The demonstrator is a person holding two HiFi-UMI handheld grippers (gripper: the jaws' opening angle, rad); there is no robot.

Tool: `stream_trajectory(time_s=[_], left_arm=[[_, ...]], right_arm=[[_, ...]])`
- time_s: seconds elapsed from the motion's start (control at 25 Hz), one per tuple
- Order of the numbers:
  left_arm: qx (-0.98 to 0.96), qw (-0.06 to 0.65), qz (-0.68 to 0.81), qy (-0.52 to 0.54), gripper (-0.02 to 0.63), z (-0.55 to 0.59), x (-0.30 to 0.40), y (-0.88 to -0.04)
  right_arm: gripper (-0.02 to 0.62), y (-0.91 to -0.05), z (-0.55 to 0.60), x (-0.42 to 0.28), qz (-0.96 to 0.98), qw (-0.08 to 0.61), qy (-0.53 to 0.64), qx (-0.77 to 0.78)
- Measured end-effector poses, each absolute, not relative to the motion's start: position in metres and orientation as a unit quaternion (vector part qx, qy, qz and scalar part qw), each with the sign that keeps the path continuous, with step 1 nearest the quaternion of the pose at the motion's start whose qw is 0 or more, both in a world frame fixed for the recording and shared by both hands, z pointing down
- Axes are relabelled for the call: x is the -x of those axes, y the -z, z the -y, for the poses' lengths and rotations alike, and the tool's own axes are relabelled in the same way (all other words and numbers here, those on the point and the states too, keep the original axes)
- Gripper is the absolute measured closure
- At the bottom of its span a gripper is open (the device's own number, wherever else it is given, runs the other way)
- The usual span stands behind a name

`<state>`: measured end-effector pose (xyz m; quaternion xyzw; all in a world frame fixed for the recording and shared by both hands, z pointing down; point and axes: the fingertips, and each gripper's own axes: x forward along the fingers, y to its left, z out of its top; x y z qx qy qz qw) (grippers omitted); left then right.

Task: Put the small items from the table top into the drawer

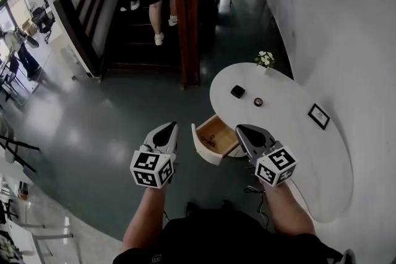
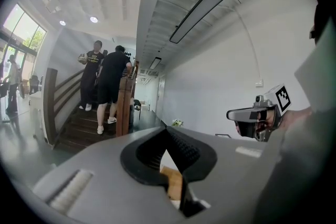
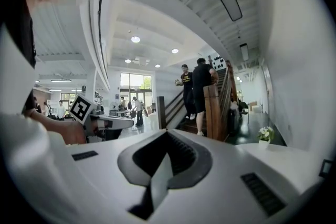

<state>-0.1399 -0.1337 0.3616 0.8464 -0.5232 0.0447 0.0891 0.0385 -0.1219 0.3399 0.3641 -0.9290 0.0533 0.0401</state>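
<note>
A white oval table (image 1: 291, 151) stands at the right with its wooden drawer (image 1: 215, 136) pulled open toward the left; a small dark item (image 1: 208, 141) lies inside. On the top rest a black square item (image 1: 237, 91) and a small round dark item (image 1: 258, 102). My left gripper (image 1: 170, 126) hovers left of the drawer, jaws shut and empty. My right gripper (image 1: 242, 129) hangs over the drawer's right side at the table edge, shut and empty too. In the left gripper view the left gripper (image 2: 167, 131) has its tips meeting; the right gripper (image 3: 168, 134) shows the same in its own view.
A framed picture (image 1: 318, 115) lies on the table's right side, and a small vase of white flowers (image 1: 265, 59) stands at its far end. A wooden stair post (image 1: 187, 21) and stairs with people on them rise beyond. Dark floor spreads to the left.
</note>
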Motion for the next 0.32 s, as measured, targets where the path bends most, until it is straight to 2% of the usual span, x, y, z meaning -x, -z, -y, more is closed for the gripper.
stream_trajectory(time_s=[0.32], left_arm=[[-0.844, 0.094, 0.526, -0.053, 0.595, 0.1308, 0.1483, -0.3665]], right_arm=[[0.584, -0.3393, 0.1217, -0.0303, 0.931, 0.04, -0.054, -0.36]])
